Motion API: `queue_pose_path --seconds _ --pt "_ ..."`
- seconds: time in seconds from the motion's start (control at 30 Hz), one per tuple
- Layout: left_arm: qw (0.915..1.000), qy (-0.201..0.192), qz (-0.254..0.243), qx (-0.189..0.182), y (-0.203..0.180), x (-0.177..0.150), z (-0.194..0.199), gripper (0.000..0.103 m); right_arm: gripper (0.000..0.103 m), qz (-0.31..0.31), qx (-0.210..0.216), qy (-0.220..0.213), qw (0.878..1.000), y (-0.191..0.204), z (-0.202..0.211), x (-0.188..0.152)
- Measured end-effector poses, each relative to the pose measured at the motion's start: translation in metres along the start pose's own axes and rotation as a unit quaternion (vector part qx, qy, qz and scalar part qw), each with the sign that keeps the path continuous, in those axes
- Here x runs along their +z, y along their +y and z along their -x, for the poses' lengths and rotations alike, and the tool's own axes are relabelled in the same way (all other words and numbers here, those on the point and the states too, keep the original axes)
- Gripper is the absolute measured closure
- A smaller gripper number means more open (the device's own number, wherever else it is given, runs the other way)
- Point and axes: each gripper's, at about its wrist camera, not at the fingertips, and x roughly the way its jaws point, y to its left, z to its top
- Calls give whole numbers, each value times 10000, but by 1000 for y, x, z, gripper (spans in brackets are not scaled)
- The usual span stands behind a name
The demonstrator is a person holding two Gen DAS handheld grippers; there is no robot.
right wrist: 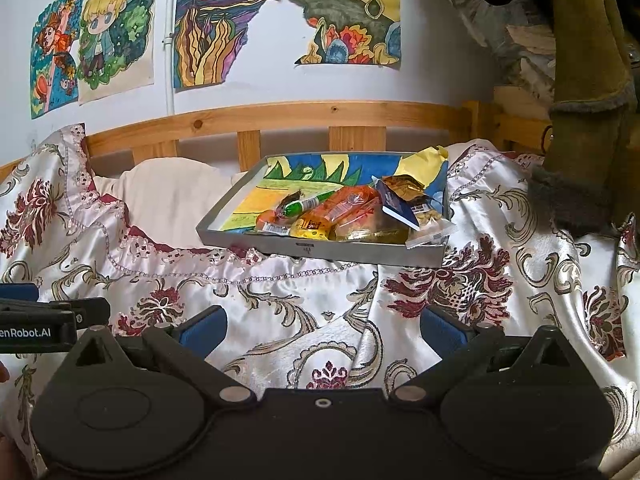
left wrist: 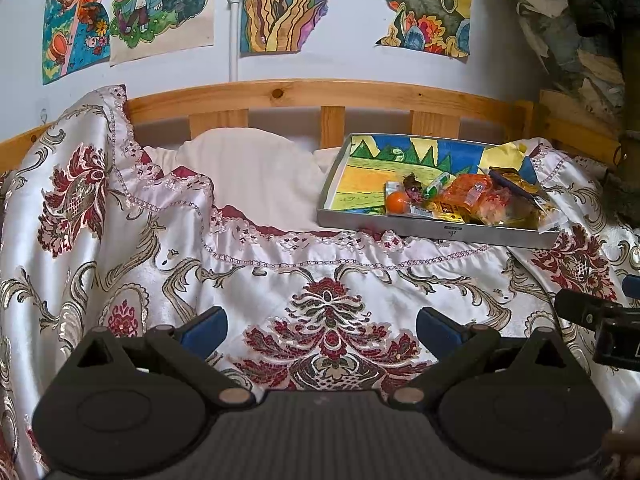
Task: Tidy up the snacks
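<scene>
Both grippers, left gripper [left wrist: 322, 326] and right gripper [right wrist: 322, 326], are hovering wide open and empty at lower frame over the bedspread [left wrist: 360, 276]. Beyond, mid-right, snacks [left wrist: 460, 200] are lying heaped inside a shallow tray [left wrist: 436, 232]; none is showing loose on the bed, so sorting could be pending or done.

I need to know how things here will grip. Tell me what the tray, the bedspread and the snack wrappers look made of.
Tray: likely stiff card or thin metal, matte grey; flat walls with sharp corners, a coloured drawing lining its floor.
Bedspread: satin-like woven fabric, glossy, with folds, highlights and raised floral brocade.
Snack wrappers: thin plastic film and foil, shiny and crinkled, some clear.
</scene>
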Motion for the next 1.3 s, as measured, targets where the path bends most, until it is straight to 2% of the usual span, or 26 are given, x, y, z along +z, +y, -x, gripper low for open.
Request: queue_pose_path --seconds 1.1,1.2,1.3 --pt "10000 50 17 40 3 -2 -1 1 1 16 7 20 10000 0 -1 0" --pt "9998 136 -67 92 0 0 -2 1 1 24 11 22 10000 0 -1 0" --pt "9997 243 -47 -13 1 0 -4 1 1 23 9 24 10000 0 -1 0"
